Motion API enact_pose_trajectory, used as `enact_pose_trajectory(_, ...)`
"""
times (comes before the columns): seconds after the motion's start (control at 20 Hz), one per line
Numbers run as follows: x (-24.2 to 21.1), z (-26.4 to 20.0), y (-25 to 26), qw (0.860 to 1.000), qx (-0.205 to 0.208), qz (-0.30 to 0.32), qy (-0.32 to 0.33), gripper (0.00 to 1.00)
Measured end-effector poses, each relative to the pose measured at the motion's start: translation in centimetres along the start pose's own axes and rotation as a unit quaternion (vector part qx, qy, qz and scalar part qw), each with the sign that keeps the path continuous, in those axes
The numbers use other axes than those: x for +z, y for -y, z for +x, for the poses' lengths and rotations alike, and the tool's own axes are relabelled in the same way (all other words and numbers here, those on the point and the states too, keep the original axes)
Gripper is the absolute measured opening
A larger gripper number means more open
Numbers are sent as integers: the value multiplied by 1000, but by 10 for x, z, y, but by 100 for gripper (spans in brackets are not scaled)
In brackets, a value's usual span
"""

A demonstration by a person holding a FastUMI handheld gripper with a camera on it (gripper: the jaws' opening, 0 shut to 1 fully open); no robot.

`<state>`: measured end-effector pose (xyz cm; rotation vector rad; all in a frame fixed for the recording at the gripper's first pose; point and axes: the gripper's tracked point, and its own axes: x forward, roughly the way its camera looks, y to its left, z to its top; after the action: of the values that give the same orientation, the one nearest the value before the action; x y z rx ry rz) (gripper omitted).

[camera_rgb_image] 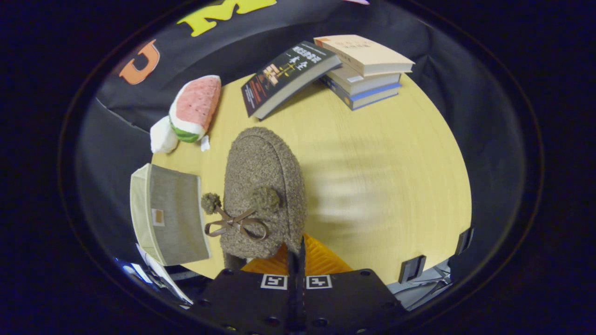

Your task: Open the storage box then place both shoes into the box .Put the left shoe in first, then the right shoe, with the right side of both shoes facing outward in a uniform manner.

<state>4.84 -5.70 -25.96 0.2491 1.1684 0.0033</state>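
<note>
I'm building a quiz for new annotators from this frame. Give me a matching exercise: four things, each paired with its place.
Things:
1. shoe
2. storage box
3. watermelon plush
4. black book

Places:
A. propped against the book stack
B. beside the shoe, at the table edge
C. beyond the box, at the table's far rim
D. held in the gripper, its fingers closed on the heel

Pairs: 1-D, 2-B, 3-C, 4-A

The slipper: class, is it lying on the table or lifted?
Lifted: the slipper hangs from the gripper, its fingers shut on its heel, above the table.
</note>
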Motion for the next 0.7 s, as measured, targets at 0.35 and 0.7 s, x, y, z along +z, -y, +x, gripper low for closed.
enact_pose_trajectory(0.35, 14, -58, -115, 999, 34, -7, 34, 0)
enact_pose_trajectory(0.7, -4, -54, -264, 996, 57, -63, 8, 0)
